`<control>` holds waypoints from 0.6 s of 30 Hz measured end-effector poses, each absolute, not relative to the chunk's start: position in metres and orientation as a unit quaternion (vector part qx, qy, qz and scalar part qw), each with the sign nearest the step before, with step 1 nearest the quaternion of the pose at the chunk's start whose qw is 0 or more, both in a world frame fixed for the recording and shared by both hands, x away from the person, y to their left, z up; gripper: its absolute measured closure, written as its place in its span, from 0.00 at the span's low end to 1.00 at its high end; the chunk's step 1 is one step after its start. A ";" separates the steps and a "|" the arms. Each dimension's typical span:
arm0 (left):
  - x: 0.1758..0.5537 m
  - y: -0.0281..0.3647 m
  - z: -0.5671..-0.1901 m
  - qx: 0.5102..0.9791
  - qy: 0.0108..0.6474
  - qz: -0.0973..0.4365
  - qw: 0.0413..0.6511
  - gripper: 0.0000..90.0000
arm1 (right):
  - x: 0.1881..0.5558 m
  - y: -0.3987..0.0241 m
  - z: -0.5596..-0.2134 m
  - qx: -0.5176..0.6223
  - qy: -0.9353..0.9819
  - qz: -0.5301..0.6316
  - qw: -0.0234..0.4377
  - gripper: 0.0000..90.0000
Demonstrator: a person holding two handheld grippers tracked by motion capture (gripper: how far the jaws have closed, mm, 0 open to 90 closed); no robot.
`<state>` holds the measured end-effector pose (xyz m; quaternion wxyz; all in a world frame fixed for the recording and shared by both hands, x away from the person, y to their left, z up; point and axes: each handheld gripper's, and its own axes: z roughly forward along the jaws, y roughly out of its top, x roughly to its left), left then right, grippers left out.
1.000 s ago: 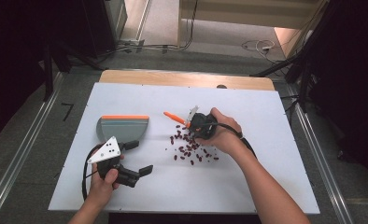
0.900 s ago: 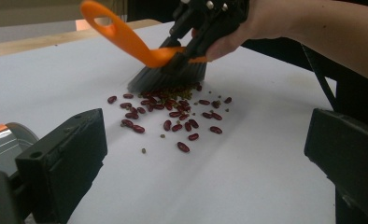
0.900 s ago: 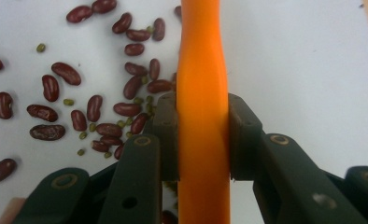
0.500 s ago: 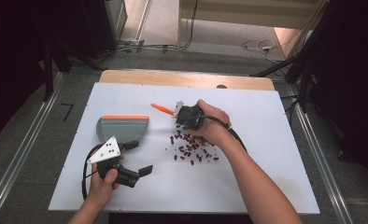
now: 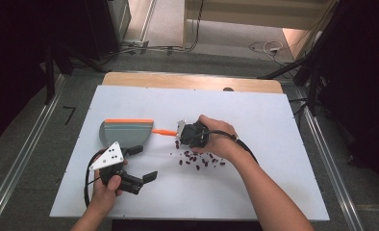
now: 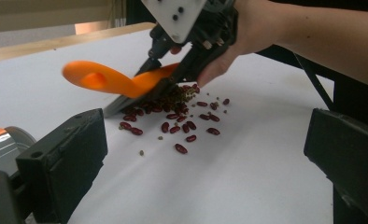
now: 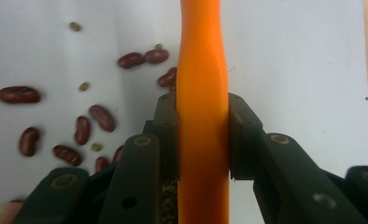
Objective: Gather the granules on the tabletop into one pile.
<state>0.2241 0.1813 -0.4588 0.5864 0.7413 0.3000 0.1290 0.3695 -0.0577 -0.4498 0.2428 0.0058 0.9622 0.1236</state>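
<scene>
Item: right tool (image 5: 183, 131), jaws clamped on the orange handle of a small brush (image 7: 202, 116); we hold its head low at the near edge of the scattered beans (image 5: 199, 161). Left tool (image 5: 139, 163), jaws spread and holding nothing, rests on the worktop (image 5: 274, 144) just below the grey dustpan (image 5: 125, 132). Beans: dark red, with a few small green ones, loose on the white worktop between brush and right forearm, apart from the dustpan. Dustpan: orange-edged, lying flat to the left of the pile. Step in hand, as we judge it: sweeping the beans together. Next move calls for short strokes toward the dustpan, with the left tool steadying the pan's handle so that the beans don't roll past.
</scene>
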 end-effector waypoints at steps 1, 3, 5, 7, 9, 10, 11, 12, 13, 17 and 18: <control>0.224 0.182 -0.458 0.740 0.299 0.131 0.588 0.00 | 0.367 -0.059 -0.450 0.004 0.964 0.123 0.236 0.76; 0.224 0.183 -0.458 0.737 0.300 0.133 0.591 0.00 | 0.364 -0.061 -0.449 -0.002 0.965 0.121 0.232 0.76; 0.224 0.185 -0.457 0.735 0.301 0.135 0.592 0.00 | 0.360 -0.063 -0.448 -0.012 0.966 0.118 0.229 0.76; 0.224 0.186 -0.457 0.734 0.302 0.136 0.593 0.00 | 0.358 -0.064 -0.448 -0.017 0.967 0.117 0.226 0.76; 0.224 0.187 -0.457 0.733 0.302 0.136 0.595 0.00 | 0.357 -0.066 -0.445 -0.023 0.968 0.118 0.220 0.76; 0.224 0.188 -0.457 0.733 0.303 0.136 0.594 0.00 | 0.358 -0.067 -0.444 -0.022 0.968 0.121 0.219 0.76; 0.224 0.188 -0.457 0.732 0.303 0.137 0.595 0.00 | 0.358 -0.069 -0.441 -0.018 0.969 0.124 0.214 0.76; 0.224 0.189 -0.457 0.732 0.303 0.137 0.594 0.00 | 0.361 -0.071 -0.438 -0.012 0.967 0.133 0.219 0.76; 0.224 0.189 -0.457 0.732 0.304 0.137 0.594 0.00 | 0.364 -0.073 -0.435 -0.003 0.965 0.141 0.222 0.76; 0.225 0.189 -0.457 0.731 0.304 0.139 0.594 0.00 | 0.371 -0.074 -0.427 0.012 0.959 0.148 0.243 0.76; 0.225 0.189 -0.457 0.731 0.304 0.139 0.594 0.00 | 0.372 -0.071 -0.427 0.006 0.957 0.147 0.250 0.76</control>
